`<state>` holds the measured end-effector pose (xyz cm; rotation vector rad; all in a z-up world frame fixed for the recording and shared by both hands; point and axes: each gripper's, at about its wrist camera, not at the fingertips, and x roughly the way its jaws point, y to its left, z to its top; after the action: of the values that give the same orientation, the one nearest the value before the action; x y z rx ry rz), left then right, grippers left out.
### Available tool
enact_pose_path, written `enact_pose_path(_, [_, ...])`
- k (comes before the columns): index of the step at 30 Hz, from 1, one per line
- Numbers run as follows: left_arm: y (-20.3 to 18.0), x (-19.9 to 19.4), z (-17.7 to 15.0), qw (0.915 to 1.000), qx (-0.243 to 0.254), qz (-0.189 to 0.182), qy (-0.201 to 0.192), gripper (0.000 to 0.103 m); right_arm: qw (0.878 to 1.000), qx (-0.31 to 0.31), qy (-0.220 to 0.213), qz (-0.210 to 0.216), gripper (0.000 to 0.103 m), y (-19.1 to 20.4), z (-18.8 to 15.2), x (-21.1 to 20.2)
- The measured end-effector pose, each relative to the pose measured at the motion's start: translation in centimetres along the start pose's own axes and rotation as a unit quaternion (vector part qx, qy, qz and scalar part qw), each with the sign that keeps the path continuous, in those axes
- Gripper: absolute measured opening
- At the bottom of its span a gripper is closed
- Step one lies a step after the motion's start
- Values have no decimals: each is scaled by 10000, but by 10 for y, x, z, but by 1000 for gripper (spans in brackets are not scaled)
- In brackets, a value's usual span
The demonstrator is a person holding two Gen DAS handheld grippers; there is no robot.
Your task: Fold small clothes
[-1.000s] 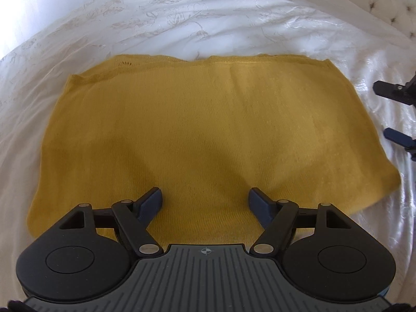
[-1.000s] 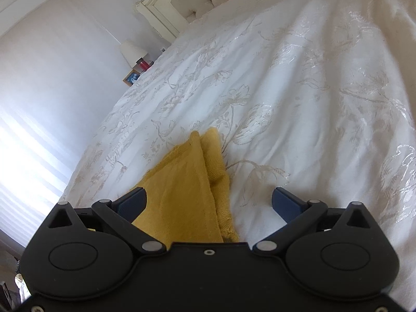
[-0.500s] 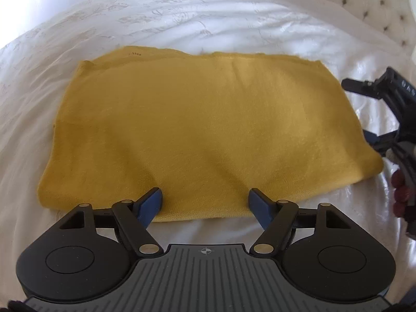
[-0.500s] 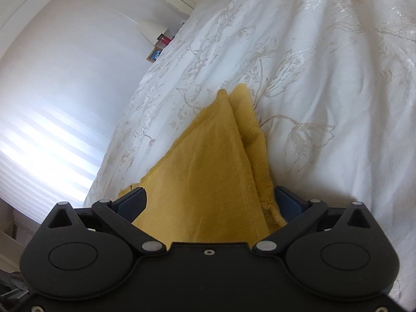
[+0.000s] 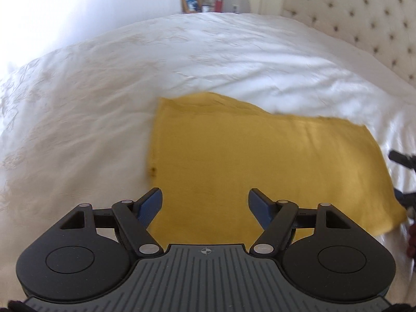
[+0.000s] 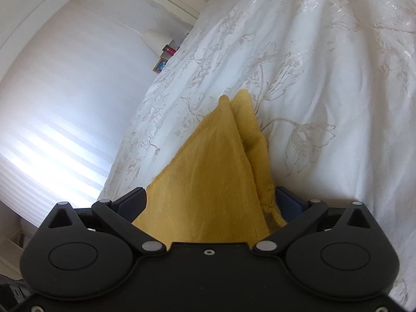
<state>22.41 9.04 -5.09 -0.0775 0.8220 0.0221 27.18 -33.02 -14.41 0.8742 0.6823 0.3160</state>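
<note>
A yellow cloth (image 5: 273, 171) lies folded flat on a bed (image 5: 208, 59) covered in a white spread with a pale flower pattern. In the left wrist view the cloth forms a rough rectangle, its near edge under the left gripper (image 5: 205, 202) and its far edge toward the tufted headboard (image 5: 364, 13). The left gripper's fingers are spread wide above the near left part of the cloth and hold nothing. At the cloth's right edge, dark parts of the right gripper (image 5: 401, 157) show. In the right wrist view the right gripper (image 6: 210, 202) has a layered corner of the cloth (image 6: 221, 171) between its fingers, which stand apart on either side of the fabric; whether they press it I cannot tell. A small picture frame (image 5: 191, 4) stands beyond the bed's far edge.
</note>
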Motion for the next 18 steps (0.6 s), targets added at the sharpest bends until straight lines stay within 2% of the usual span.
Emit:
enact_pose_path(7, [49,16,10,9994,-316,126,-43,72,9998,-194,-26,-26,103,3,-3,1])
enact_pose_path(14, [84,39,10,9986,-531,65,31,72,9983,-576,21,-112,103,10,-6,4])
enact_pose_path(18, [101,49,12,9976,-671,-122,83,72,9968,-788,92,-137,103,11,-7,6])
